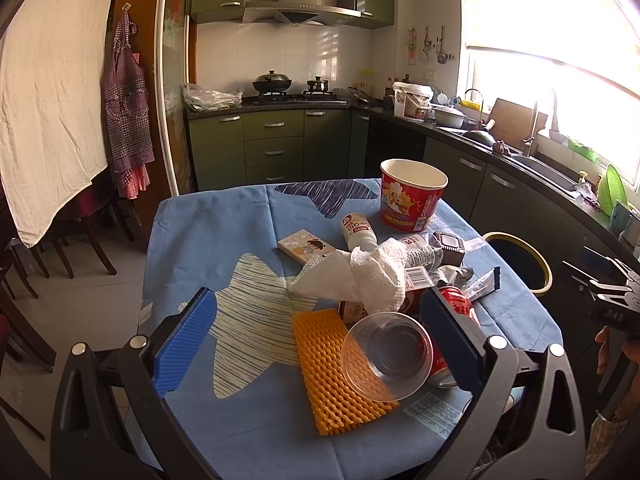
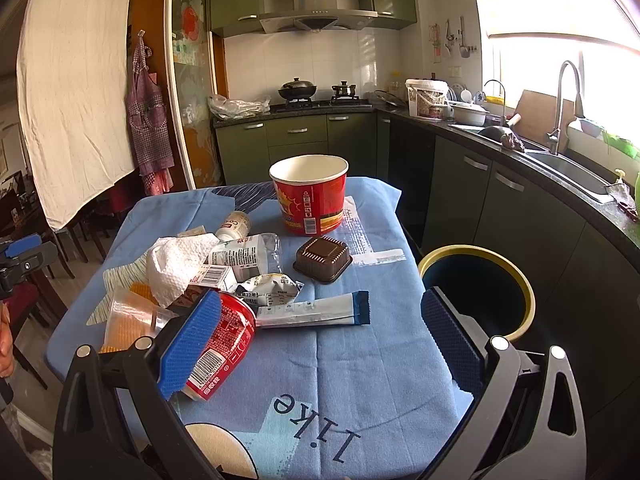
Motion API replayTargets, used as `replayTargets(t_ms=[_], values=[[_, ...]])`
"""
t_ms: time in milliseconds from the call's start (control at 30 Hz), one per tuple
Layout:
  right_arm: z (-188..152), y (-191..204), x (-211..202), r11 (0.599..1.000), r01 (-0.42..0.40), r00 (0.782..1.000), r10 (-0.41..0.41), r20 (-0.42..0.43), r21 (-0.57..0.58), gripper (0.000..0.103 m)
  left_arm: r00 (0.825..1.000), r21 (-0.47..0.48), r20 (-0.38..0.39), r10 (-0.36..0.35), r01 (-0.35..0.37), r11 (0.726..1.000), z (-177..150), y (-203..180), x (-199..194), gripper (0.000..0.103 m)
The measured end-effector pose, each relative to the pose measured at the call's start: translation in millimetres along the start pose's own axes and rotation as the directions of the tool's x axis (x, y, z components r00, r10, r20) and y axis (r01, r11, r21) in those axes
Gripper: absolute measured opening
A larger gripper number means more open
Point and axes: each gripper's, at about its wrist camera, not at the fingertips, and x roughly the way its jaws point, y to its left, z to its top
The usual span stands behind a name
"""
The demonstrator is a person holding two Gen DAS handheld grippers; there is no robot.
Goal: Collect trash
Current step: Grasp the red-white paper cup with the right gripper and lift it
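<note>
Left wrist view: your left claw (image 1: 318, 332) gapes wide, holding nothing, over a clear plastic cup (image 1: 386, 356) lying on yellow foam netting (image 1: 320, 364) on the bench (image 1: 208, 240).
Right wrist view: your right claw (image 2: 320, 332) is released above the bench; red can (image 2: 224, 344) beside its left finger, bin (image 2: 478, 288) just right.

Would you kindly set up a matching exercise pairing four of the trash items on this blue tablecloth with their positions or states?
Items:
1. red paper noodle bucket
2. red soda can
3. brown square plastic tray
4. clear round plastic cup

States:
A. upside down, in front of the bucket
B. lying partly over the orange foam net
C. upright and open, at the far end of the table
D. on its side, by the right gripper's left pad

Pairs: 1-C, 2-D, 3-A, 4-B
</note>
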Motion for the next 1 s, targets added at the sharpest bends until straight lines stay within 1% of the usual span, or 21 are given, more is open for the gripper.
replayTargets(t_ms=[267,367,433,533,633,700,767,800,867,900,933,967,1000], values=[[0.3,0.0,1.0,1.000,-0.003,1.000,0.003,-0.004,0.001,0.099,1.000,-0.001,-0.006,-0.001,0.001,1.000,0.9,1.3,2.0,0.097],[8.3,-1.2,5.4,0.999,-0.031,0.999,0.030,-0.019,-0.017,0.099,1.000,-0.003,-0.007,0.001,-0.001,1.000,2.6,2.3,3.6,0.097],[24.6,-5.7,10.6,0.997,-0.069,0.997,0.068,-0.032,-0.026,0.099,1.000,-0.004,-0.006,0.015,-0.015,1.000,9.0,6.1,7.8,0.097],[64.1,-16.8,26.6,0.995,-0.099,0.993,0.097,-0.065,-0.026,0.099,0.998,-0.015,-0.005,0.066,-0.066,0.998,30.4,19.3,22.0,0.097],[111.3,-28.4,56.7,0.993,-0.120,0.985,0.119,-0.129,-0.001,0.099,0.997,-0.063,-0.004,0.072,-0.072,0.995,50.6,36.8,39.2,0.097],[140.0,-31.4,83.4,0.994,-0.107,0.978,0.104,-0.179,-0.007,0.099,0.997,-0.091,-0.006,0.078,-0.078,0.993,67.2,50.0,56.6,0.097],[164.9,-33.9,116.8,0.996,-0.087,0.967,0.082,-0.241,-0.009,0.098,0.997,-0.111,-0.007,0.074,-0.075,0.991,79.9,59.6,73.6,0.097],[175.6,-36.6,134.5,0.996,-0.085,0.959,0.084,-0.272,0.009,0.095,0.997,-0.122,-0.004,0.074,-0.074,0.990,85.0,63.5,81.6,0.097],[192.3,-42.1,171.5,0.995,-0.086,0.932,0.099,-0.347,0.051,0.081,0.997,-0.139,0.012,0.074,-0.071,0.988,95.0,70.3,98.4,0.097],[197.5,-45.2,190.1,0.994,-0.084,0.917,0.106,-0.385,0.075,0.077,0.997,-0.145,0.019,0.074,-0.070,0.987,99.5,72.3,107.8,0.097],[202.1,-47.6,209.6,0.993,-0.073,0.900,0.106,-0.422,0.094,0.069,0.997,-0.149,0.022,0.080,-0.076,0.986,103.0,73.8,117.5,0.097],[205.1,-50.9,229.3,0.993,-0.054,0.888,0.094,-0.449,0.101,0.062,0.996,-0.154,0.022,0.081,-0.077,0.985,105.7,76.1,128.2,0.097],[206.8,-52.6,246.9,0.995,-0.031,0.875,0.075,-0.478,0.099,0.058,0.997,-0.158,0.021,0.076,-0.072,0.985,107.4,77.0,138.7,0.097]])
